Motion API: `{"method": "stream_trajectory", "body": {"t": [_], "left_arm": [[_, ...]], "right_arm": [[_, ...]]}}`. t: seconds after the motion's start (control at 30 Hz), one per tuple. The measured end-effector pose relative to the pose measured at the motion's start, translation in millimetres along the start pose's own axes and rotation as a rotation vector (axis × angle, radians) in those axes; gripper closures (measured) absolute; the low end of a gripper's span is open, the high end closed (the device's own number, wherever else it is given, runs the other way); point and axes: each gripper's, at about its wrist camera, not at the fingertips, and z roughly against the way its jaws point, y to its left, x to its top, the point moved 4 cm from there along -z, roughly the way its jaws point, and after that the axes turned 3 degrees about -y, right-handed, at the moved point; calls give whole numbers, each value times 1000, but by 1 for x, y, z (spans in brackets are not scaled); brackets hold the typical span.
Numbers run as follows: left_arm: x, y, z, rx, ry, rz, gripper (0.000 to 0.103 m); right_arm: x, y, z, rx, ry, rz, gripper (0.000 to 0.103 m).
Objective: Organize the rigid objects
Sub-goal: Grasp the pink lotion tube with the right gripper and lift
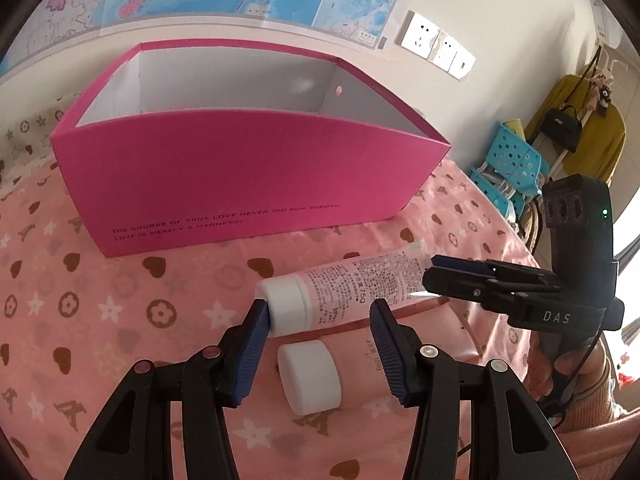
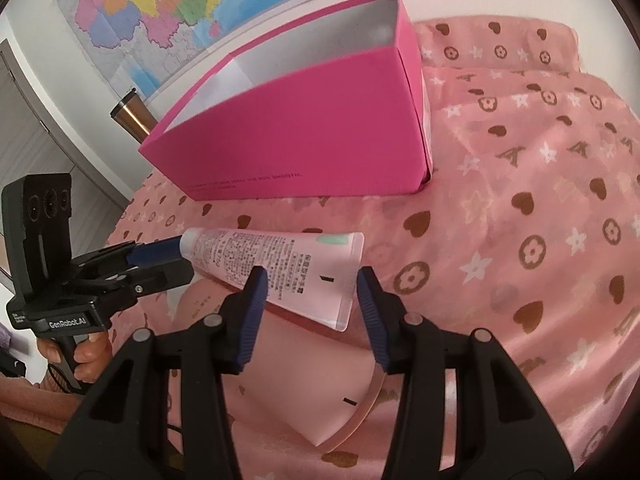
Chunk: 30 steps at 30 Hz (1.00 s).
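A small pink tube (image 1: 344,288) (image 2: 280,264) with a white cap lies across a bigger pink tube (image 2: 312,380), whose white cap (image 1: 310,378) points toward me. My left gripper (image 1: 320,312) (image 2: 168,264) is closed on the small tube's cap end, with one pad against the cap and the other against the body. At the flat tail end, my right gripper (image 2: 310,284) (image 1: 436,276) is shut across the tube's width. Behind both tubes stands an open magenta box (image 1: 240,184) (image 2: 320,132); I see nothing inside it.
Everything rests on a pink bedspread (image 2: 540,200) printed with hearts and flowers. A map and wall sockets (image 1: 438,46) are behind the box. A metal tumbler (image 2: 132,116) stands past the box's far end. Blue plastic stools (image 1: 512,160) are off the bed's side.
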Motion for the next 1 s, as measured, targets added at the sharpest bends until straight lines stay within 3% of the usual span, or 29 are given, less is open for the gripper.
{"method": "stream_trajectory", "body": {"t": [1.0], "left_arm": [[54,-25,47,-9,-170,-90,49]], "right_arm": [[49,28,44,-48,-169,140,53]]}}
